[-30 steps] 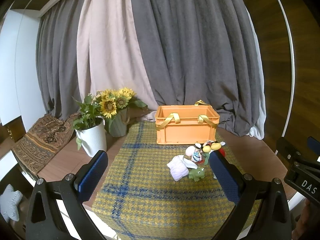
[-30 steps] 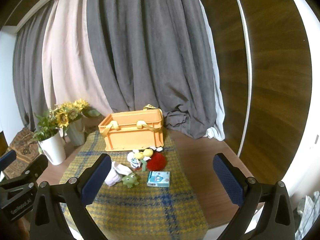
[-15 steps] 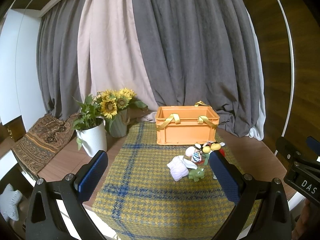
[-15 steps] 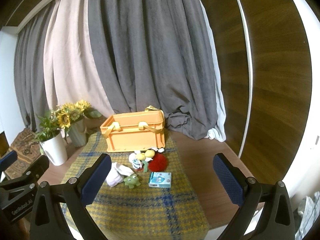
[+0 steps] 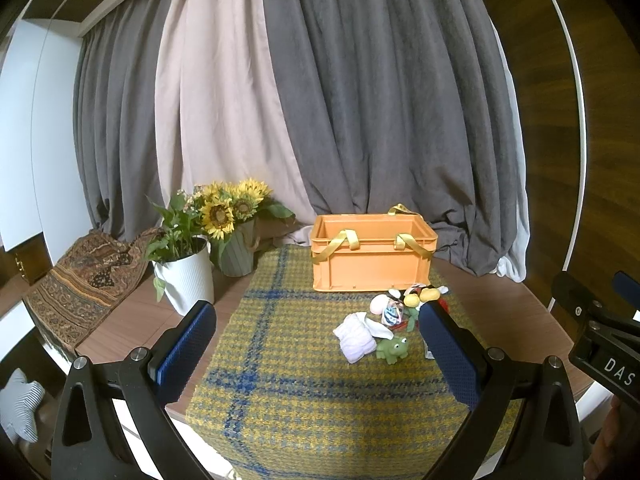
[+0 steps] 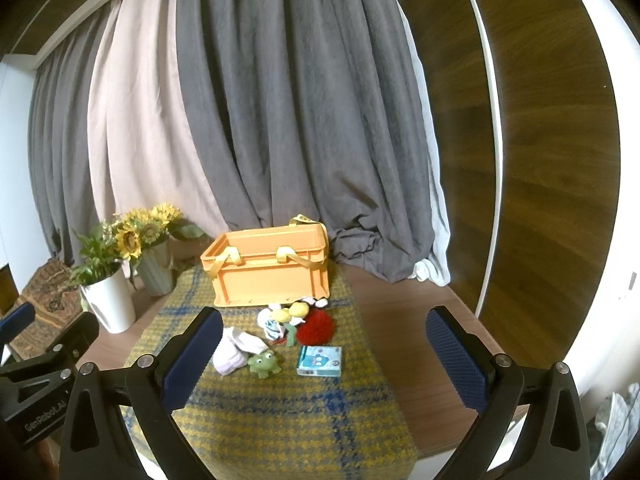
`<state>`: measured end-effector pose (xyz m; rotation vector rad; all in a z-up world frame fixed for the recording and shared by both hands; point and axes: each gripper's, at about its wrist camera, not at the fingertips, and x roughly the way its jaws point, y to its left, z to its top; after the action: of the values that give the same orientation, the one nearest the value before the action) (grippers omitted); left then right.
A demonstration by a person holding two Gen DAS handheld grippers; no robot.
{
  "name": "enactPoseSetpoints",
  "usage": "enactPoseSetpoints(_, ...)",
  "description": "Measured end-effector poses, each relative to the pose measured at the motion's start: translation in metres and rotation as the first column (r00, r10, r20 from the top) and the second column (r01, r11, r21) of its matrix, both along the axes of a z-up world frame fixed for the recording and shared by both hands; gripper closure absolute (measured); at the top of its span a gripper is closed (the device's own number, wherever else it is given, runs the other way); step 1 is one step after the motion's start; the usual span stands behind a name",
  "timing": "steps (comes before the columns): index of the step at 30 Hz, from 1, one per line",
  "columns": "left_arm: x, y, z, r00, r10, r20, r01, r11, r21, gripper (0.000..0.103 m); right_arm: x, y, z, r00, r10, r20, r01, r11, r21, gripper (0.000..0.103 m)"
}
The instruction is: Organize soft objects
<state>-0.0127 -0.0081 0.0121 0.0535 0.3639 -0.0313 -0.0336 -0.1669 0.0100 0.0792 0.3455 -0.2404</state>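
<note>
Writing: "DAS" on right gripper body seen from left wrist view; "GenRobot.AI" on left gripper body seen from right wrist view.
Left gripper [image 5: 316, 344]: jaws wide apart, nothing between pads, touching nothing, hanging over near edge of plaid cloth [image 5: 280, 360].
Right gripper [image 6: 324, 356]: jaws wide apart, empty, above cloth.
Soft objects: small pile mid-cloth, just in front of orange crate [image 6: 268, 268]. White rolled cloth [image 6: 234, 350] touching green frog toy [image 6: 264, 364]; red pompom [image 6: 316, 328] behind; yellow-headed toy [image 6: 290, 312] and patterned white piece beside it, too small to tell.
Blue packet [image 6: 320, 361]: flat, right of frog, print unreadable.
Crate: yellow strap handles, inside hidden.
Around: white pot plant [image 5: 184, 268], sunflowers in grey vase [image 5: 234, 236] left of crate; patterned throw [image 5: 84, 276] far left; grey and beige curtains [image 5: 320, 100] behind; wooden table [image 6: 400, 320].
</note>
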Motion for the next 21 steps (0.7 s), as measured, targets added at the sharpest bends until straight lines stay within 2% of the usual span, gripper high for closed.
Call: enactPoseSetpoints(21, 0.0013, -0.0017, 0.0054, 1.000, 0.000, 0.007, 0.000, 1.000, -0.003, 0.000, -0.0029, -0.0015, 0.0010, 1.000, 0.002, 0.006, -0.002, 1.000, 0.003, 0.000)
